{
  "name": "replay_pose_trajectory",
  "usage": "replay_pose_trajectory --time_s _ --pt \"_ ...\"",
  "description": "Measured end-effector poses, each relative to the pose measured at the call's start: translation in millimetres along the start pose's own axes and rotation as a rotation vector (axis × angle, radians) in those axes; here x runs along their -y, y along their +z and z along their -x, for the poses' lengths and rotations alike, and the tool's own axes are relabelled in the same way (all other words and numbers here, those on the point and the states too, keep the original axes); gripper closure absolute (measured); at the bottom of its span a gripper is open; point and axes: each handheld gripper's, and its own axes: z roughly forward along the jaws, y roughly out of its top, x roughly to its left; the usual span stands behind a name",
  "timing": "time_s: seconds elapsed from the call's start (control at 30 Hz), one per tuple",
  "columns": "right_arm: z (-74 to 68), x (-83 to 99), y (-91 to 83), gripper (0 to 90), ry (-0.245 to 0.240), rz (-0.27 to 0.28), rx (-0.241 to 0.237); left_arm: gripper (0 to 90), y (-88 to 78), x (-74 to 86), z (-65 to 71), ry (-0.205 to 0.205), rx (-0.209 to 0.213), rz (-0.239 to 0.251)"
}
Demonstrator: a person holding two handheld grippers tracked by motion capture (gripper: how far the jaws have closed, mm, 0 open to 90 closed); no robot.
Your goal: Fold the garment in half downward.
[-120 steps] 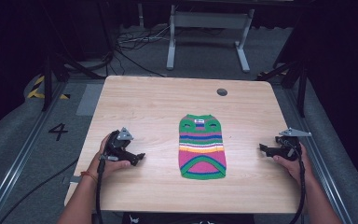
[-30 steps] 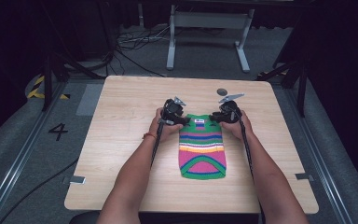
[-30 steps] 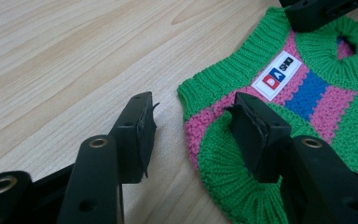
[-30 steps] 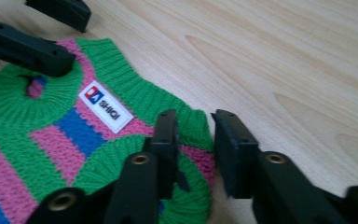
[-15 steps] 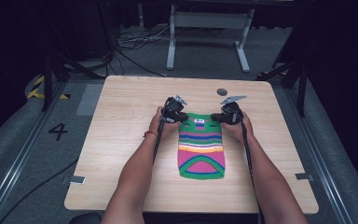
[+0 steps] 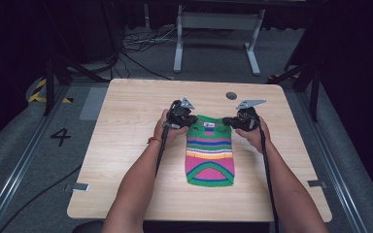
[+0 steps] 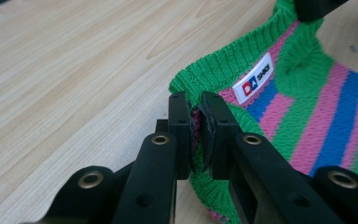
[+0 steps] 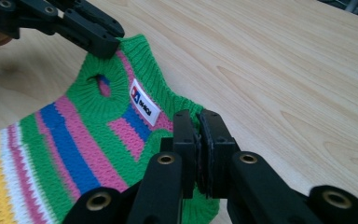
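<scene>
Both grippers pinch the top corners of the little striped sweater point(image 6: 209, 150), one at each side of its green collar. To do this step well, lift both hands together and level, so the knit hangs straight and does not slip out.

The left gripper point(image 7: 195, 122) has its fingers point(image 7: 179, 126) pressed together on the collar edge. The right gripper point(image 8: 199, 135) has its fingers point(image 8: 214, 140) shut on the other corner, near the white label point(image 8: 144, 101). The sweater lies in the middle of the desk point(image 6: 126, 126), collar toward the far edge, its bottom hem flat toward the near edge.
</scene>
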Motion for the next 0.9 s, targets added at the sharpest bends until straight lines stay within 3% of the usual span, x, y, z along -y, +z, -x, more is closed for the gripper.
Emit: replay_pose_trajectory --time_s 0.1,0.17,0.6,0.9 --pt "-5.2 -0.8 -7.0 86.1 -0.014 0.013 -0.018 83.0 -7.5 0.1 6.3 0.041 0.01 0.004" --pt "-8.7 -0.7 -11.6 86.1 -0.024 0.02 -0.038 82.8 -14.4 1.9 9.7 0.049 0.038 0.032" --pt "-27.2 9.2 -38.0 85.9 -0.081 0.03 -0.11 83.0 -43.3 13.7 30.9 0.138 0.099 0.062" --pt "-48.4 19.0 -54.1 85.7 -0.153 0.014 -0.159 82.9 -58.4 24.6 59.4 0.218 0.137 0.051"
